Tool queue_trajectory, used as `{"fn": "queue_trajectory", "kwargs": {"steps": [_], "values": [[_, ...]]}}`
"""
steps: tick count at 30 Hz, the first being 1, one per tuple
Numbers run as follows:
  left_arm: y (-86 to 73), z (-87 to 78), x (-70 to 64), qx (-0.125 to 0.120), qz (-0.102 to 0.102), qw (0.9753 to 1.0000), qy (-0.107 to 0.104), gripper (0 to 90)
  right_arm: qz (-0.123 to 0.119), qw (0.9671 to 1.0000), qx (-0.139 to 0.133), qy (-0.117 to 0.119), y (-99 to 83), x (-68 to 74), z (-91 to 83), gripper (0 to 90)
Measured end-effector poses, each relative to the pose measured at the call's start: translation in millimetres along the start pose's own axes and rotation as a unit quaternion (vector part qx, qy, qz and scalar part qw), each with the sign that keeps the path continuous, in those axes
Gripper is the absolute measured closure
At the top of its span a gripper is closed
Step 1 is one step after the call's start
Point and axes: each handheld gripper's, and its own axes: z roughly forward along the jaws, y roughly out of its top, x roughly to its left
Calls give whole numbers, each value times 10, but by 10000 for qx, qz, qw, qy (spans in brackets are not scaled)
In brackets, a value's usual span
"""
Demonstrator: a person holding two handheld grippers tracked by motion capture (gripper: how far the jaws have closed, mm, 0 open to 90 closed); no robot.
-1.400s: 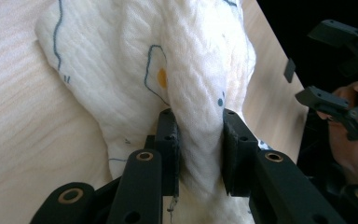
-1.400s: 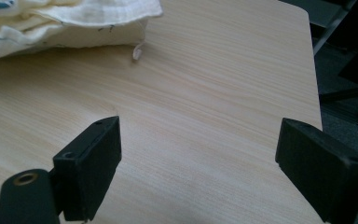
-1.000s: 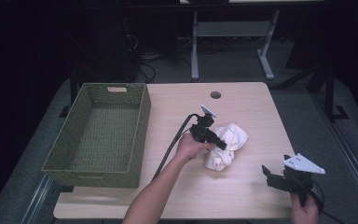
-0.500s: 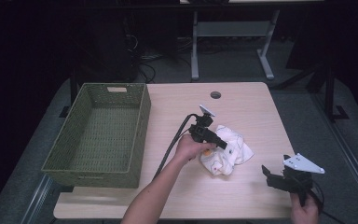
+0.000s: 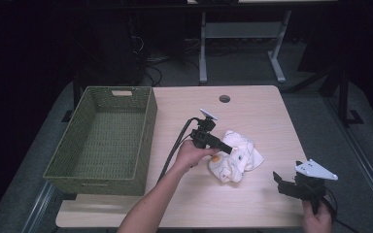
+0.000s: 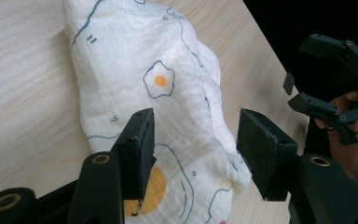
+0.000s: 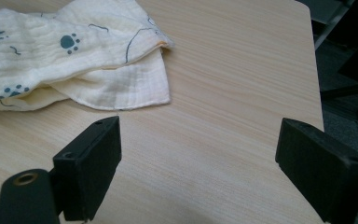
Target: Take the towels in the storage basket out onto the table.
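two grippers are over the table (image 5: 272, 111). nearest to us, our right gripper (image 5: 285, 184) waits with jaws wide apart and empty, well apart from the cloth (image 5: 235, 158). our left gripper (image 6: 193, 154) has its jaws half open around a fold of this crumpled cloth, not yet pinching. we think a thin grab could slip on the way to the green basket (image 5: 145, 126) farther left.

A rectangular green woven basket (image 5: 102, 138) with a handle slot in its far wall sits on the left part of the pale wooden worktop (image 5: 257, 111). A small round cable hole (image 5: 225, 99) lies near the worktop's far edge. Beyond stands a grey metal frame (image 5: 240, 34) on dark floor.
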Motion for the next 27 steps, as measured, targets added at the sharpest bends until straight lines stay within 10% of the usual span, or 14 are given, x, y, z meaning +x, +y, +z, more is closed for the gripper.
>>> {"fn": "queue_trajectory", "kwargs": {"steps": [27], "values": [[-291, -408, -71, -349, 357, 9987, 73, 258, 23, 10000, 21, -46, -1, -25, 11, 139]]}}
